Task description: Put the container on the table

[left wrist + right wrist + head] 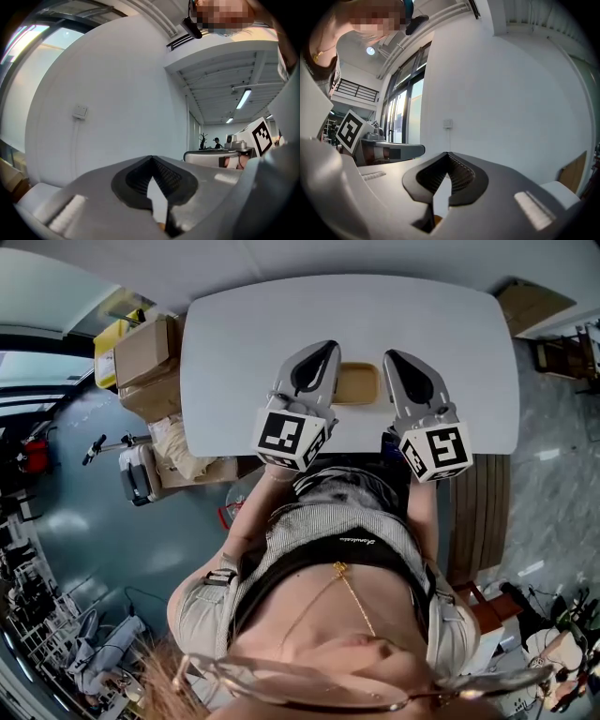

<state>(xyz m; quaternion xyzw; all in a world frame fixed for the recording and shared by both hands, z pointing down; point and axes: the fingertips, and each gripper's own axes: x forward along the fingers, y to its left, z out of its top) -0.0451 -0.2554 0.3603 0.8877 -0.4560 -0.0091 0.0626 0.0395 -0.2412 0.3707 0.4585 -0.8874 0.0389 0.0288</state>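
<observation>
Container (357,382), tan and shallow, shows at centre frame in the head view, over the near half of the white table (244,334), between the two grippers. Left gripper (328,347) and right gripper (389,355) each have their tips pressed together, with a tan sliver low between the jaws, so each seems clamped on a side rim. Bare tabletop spreads above and to both sides; cardboard boxes (145,352) crowd the table's left edge.
</observation>
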